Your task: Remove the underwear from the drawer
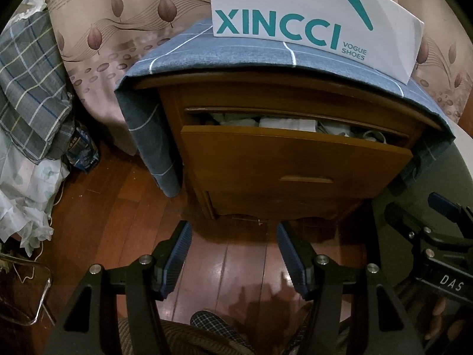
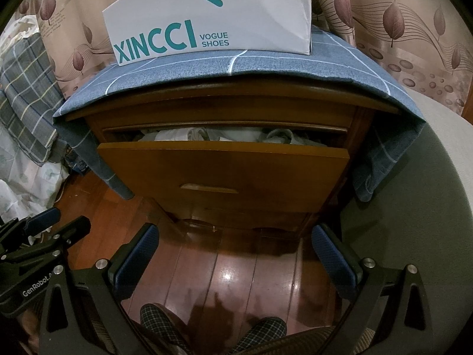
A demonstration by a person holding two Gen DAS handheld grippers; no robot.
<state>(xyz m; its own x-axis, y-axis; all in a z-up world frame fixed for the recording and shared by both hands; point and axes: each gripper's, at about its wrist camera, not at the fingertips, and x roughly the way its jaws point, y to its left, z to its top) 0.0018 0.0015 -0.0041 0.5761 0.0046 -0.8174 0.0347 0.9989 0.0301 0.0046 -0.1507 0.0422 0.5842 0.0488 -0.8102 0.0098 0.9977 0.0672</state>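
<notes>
A wooden nightstand has its top drawer (image 1: 295,159) (image 2: 224,171) pulled out a little. Pale folded clothes (image 1: 286,124) (image 2: 207,134) show in the gap behind the drawer front; I cannot tell which piece is underwear. A flat wooden handle (image 1: 307,180) (image 2: 208,189) sits on the drawer front. My left gripper (image 1: 233,233) hangs open over the floor in front of the nightstand, with nothing between its fingers. My right gripper (image 2: 236,233) is open wider and likewise empty, short of the drawer. Each gripper shows at the edge of the other's view.
A white shoe bag (image 1: 310,14) (image 2: 212,20) stands on a blue checked cloth (image 1: 183,50) (image 2: 266,65) over the nightstand. Checked bedding (image 1: 32,94) and plastic bags (image 1: 26,195) pile up at the left. A grey cushioned edge (image 2: 414,207) lies right. Slippered feet (image 2: 159,322) stand on the wood floor.
</notes>
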